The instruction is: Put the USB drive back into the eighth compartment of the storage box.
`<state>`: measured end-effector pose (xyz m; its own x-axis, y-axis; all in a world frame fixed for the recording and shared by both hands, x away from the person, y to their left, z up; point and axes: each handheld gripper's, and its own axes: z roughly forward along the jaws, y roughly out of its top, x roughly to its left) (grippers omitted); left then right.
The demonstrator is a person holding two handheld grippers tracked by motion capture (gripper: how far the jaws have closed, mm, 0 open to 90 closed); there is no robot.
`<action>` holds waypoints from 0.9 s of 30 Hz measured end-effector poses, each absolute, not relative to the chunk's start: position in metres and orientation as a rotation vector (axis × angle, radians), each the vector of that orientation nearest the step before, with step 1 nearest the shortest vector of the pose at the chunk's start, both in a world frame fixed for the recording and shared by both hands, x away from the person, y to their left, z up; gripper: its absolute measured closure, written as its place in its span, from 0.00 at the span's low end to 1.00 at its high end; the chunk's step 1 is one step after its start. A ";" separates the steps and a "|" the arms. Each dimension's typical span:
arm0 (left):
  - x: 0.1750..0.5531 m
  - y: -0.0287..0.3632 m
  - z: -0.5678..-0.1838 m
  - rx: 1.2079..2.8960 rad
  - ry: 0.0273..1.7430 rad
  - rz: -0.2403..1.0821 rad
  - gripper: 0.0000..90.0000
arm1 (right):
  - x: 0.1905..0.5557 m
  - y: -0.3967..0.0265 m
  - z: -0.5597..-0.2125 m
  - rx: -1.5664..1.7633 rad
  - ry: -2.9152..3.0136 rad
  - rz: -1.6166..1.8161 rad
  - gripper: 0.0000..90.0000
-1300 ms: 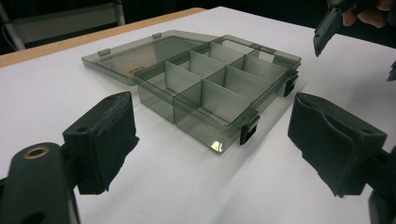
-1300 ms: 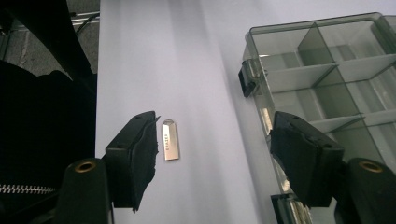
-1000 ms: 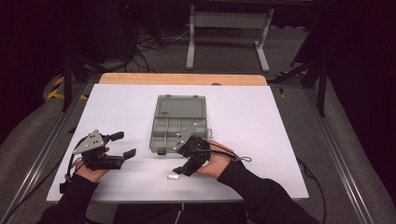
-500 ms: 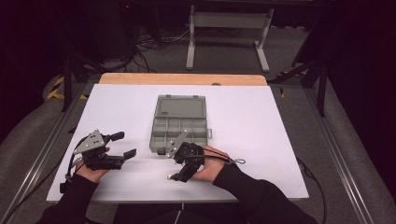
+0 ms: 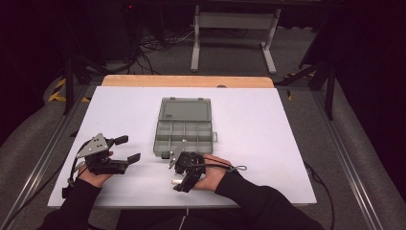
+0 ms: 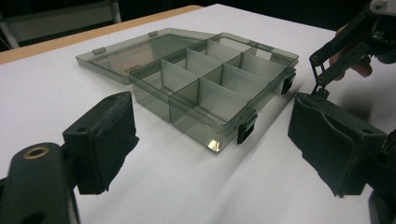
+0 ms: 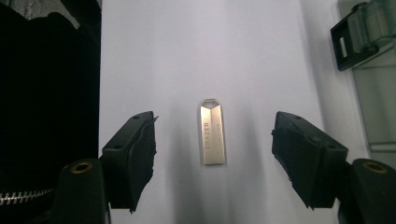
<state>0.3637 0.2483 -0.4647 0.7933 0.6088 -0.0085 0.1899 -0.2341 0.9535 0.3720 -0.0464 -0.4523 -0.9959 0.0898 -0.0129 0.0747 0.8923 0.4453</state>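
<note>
1. The right gripper point(image 7: 212, 154) is held spread wide over the near edge of the table point(image 5: 287, 143), jaws pointed down, nothing pinched. A small metal USB stick point(image 7: 213, 132) is framed right between the jaws, lying flat on the white surface, untouched by either pad.
2. The left gripper point(image 5: 122, 148) is parked off to the left, also spread open and empty, aimed toward the box.
3. Just past the right gripper, a grey compartment box point(image 5: 184, 129) is set with its lid point(image 5: 186, 109) flipped back flat; every compartment that can be seen looks empty.
4. What could go wrong, probably: the stick is thin and slick, so it could get skated sideways or popped out if the jaws are closed too high or off-centre.
</note>
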 end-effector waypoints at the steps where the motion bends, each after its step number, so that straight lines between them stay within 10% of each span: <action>1: 0.364 0.248 -0.465 1.798 0.617 0.440 0.18 | 0.373 -0.046 -0.453 0.113 3.024 0.699 0.35; 27: 0.363 0.248 -0.465 1.798 0.614 0.440 0.17 | 0.366 -0.038 -0.458 0.068 3.006 0.567 0.87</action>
